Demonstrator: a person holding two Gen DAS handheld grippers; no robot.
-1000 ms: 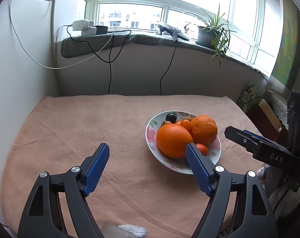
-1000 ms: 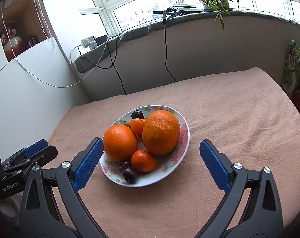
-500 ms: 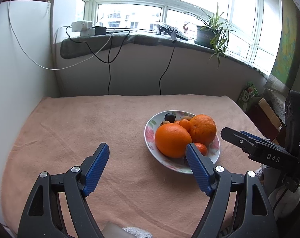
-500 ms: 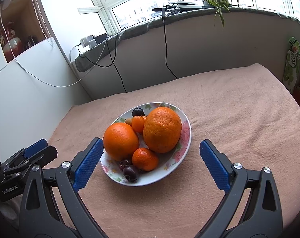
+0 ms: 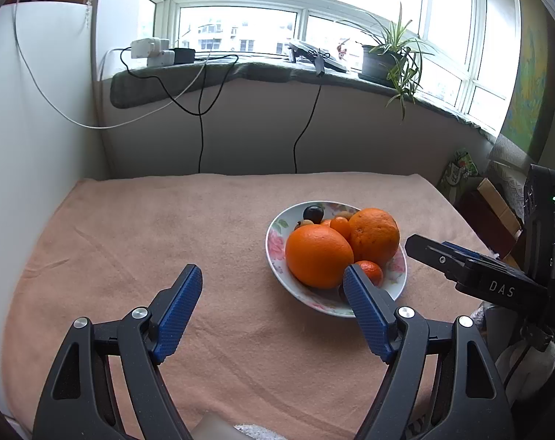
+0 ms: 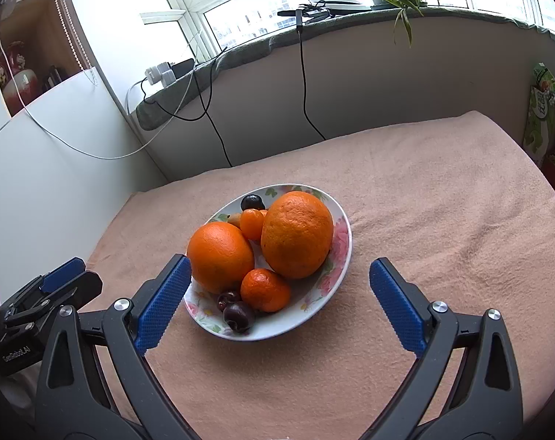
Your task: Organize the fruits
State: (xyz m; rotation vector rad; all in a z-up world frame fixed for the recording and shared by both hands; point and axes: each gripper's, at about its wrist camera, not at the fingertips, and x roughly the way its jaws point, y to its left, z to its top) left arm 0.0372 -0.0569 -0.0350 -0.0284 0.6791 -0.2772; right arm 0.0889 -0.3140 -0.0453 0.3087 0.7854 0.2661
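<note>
A floral plate (image 6: 341, 253) (image 5: 273, 242) sits on the pink cloth and holds two large oranges (image 6: 220, 255) (image 6: 297, 234), two small mandarins (image 6: 264, 289) (image 6: 251, 222) and dark cherries (image 6: 238, 315). The front orange also shows in the left wrist view (image 5: 318, 256). My right gripper (image 6: 279, 277) is open and empty, its jaws spread just in front of the plate. My left gripper (image 5: 271, 286) is open and empty, left of the plate; its right pad (image 5: 365, 311) overlaps the plate's near rim in view.
The table is covered by a pink cloth (image 6: 442, 220) and ends at a wall with hanging cables (image 5: 200, 124). A windowsill holds a potted plant (image 5: 383, 58) and chargers. Boxes and bags (image 5: 493, 201) stand off the right edge.
Both grippers have moved slightly forward toward the plate, so it sits a little closer and lower between the right gripper's fingers. Both stay open.
</note>
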